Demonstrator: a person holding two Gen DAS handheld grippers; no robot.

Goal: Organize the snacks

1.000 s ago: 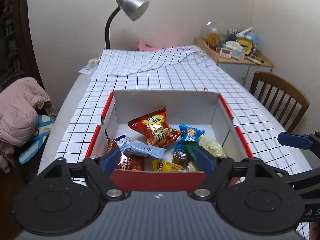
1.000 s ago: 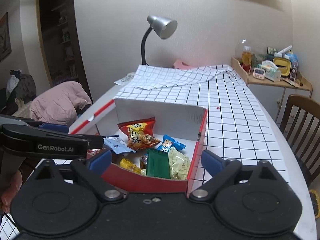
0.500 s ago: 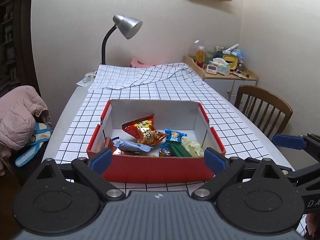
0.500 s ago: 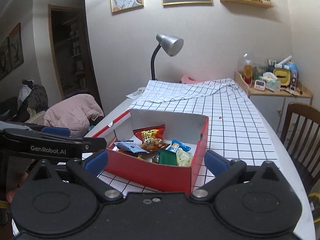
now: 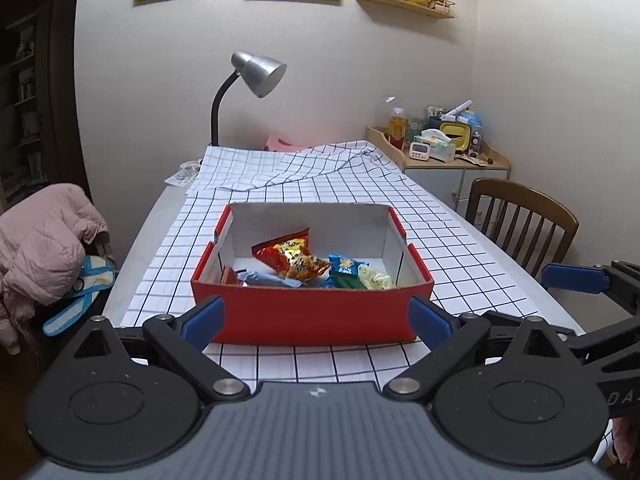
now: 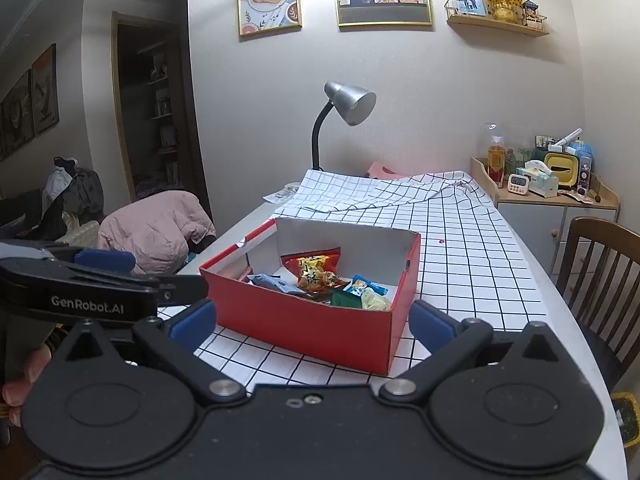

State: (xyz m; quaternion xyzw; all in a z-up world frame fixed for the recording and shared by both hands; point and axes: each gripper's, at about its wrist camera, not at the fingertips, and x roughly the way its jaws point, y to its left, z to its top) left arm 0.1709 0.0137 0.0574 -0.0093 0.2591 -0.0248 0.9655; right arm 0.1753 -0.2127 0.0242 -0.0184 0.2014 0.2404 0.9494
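Checked tablecloth [image 5: 460, 248] on table w/ red box [image 5: 312, 320], lamp [image 5: 256, 72] behind.

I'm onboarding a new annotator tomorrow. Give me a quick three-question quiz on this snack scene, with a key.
1. True or false: the red box stands on the checked tablecloth.
2. Which packet stands tallest in the box: A) the orange-red packet, B) the green packet, C) the pale blue packet?
3. Fill in: the left gripper and the right gripper both have their jaws ____, with nothing held.

Key: 1 true; 2 A; 3 open.
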